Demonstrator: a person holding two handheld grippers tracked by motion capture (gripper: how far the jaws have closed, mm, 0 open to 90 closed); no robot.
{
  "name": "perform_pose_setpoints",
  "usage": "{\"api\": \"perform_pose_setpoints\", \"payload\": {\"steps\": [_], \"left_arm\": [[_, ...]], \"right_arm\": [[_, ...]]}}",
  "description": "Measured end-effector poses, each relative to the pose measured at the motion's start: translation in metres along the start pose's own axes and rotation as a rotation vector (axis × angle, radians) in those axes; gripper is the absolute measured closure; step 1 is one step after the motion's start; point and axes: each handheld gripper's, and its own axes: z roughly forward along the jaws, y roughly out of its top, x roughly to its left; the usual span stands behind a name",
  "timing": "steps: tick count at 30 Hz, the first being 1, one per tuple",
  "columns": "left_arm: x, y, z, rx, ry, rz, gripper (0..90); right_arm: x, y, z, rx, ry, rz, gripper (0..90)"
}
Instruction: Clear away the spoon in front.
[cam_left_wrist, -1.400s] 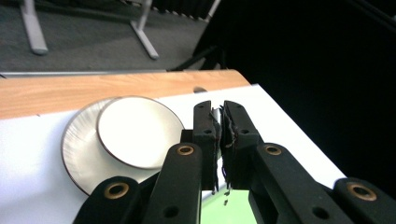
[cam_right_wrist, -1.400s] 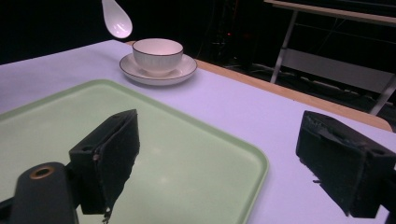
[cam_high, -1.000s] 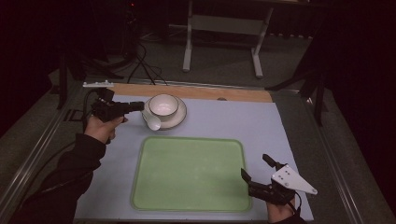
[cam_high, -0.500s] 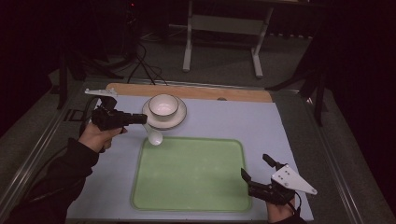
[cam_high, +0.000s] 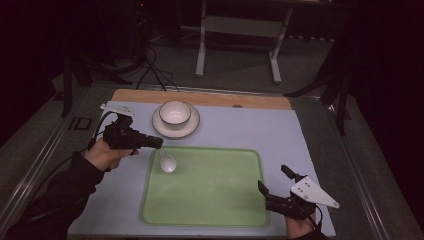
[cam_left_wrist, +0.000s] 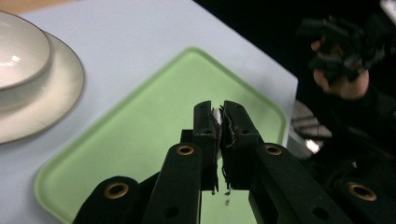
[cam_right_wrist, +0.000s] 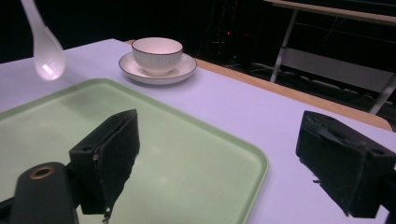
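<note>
My left gripper (cam_high: 159, 144) is shut on the handle of a white ceramic spoon (cam_high: 167, 163), which hangs bowl-down over the far left corner of the green tray (cam_high: 210, 185). In the left gripper view a sliver of the handle (cam_left_wrist: 216, 115) shows between the closed jaws (cam_left_wrist: 215, 109). The spoon (cam_right_wrist: 44, 51) also hangs at the top left of the right gripper view. A white bowl (cam_high: 175, 112) stands on a saucer (cam_high: 192, 129) beyond the tray. My right gripper (cam_high: 272, 177) is open and holds nothing, low at the tray's near right corner (cam_right_wrist: 219, 135).
A pale blue mat (cam_high: 270, 135) covers the table, with a wooden strip (cam_high: 250, 101) along its far edge. A metal frame stand (cam_high: 240, 30) and cables lie on the dark floor behind. Metal rails run along both table sides.
The left gripper has carried the spoon from beside the saucer toward me and to the right, out over the tray's corner. The right gripper has stayed still.
</note>
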Motion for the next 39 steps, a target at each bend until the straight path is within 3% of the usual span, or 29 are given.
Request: {"api": "perform_pose_setpoints", "payload": {"steps": [6,12,20,28,34,39], "left_arm": [[-0.002,-0.005,0.008,0.034,-0.026,0.011,85.1],[-0.005,-0.012,0.023,0.149,-0.075,0.022,85.1],[-0.008,-0.024,0.044,0.255,-0.141,0.027,85.0],[-0.004,-0.034,0.060,0.310,-0.197,0.011,84.9],[0.002,-0.035,0.066,0.291,-0.231,-0.005,84.6],[0.011,-0.039,0.072,0.233,-0.203,-0.012,82.0]], "right_arm": [[0.001,0.000,0.000,-0.002,-0.002,-0.004,13.4],[0.001,0.000,0.000,-0.004,-0.001,-0.007,13.4],[0.001,0.000,0.000,-0.002,-0.001,-0.007,13.4],[0.001,0.000,0.000,0.000,0.000,-0.008,13.4],[0.000,0.000,0.001,0.001,0.001,-0.006,13.4],[0.000,0.000,0.001,0.001,0.002,-0.004,13.4]]}}
